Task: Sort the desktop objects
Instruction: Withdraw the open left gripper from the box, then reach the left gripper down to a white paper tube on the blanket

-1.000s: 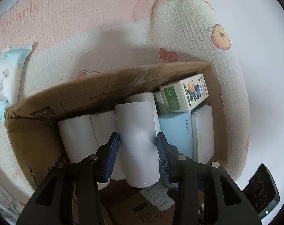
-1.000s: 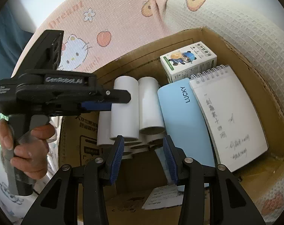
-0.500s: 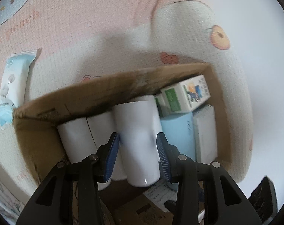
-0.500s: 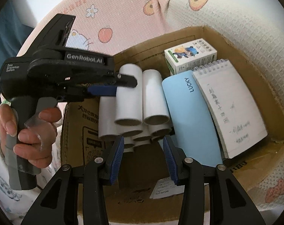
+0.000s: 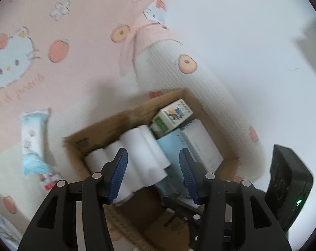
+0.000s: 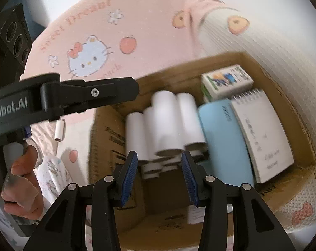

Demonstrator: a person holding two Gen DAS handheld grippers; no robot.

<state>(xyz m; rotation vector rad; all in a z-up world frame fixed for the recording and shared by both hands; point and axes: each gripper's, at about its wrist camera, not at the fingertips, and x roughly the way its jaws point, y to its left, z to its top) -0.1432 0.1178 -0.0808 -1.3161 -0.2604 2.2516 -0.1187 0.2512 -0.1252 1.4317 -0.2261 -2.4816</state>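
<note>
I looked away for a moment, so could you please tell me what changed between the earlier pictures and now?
The left gripper let go of the white roll it was clamping. Its jaws are opening, and it has pulled up and back from the cardboard box. The roll now lies with the others. The right gripper, blue notebook and spiral notepad look unchanged.

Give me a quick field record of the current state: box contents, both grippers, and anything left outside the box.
container: brown cardboard box on pink cartoon-print blanket
contents: white paper rolls, light blue notebook, white spiral notepad, small green-and-white carton
left gripper: jaws opening, nothing gripped, above the rolls
right gripper: open, empty, over the box
outside box: small white roll; blue-and-white packet
</note>
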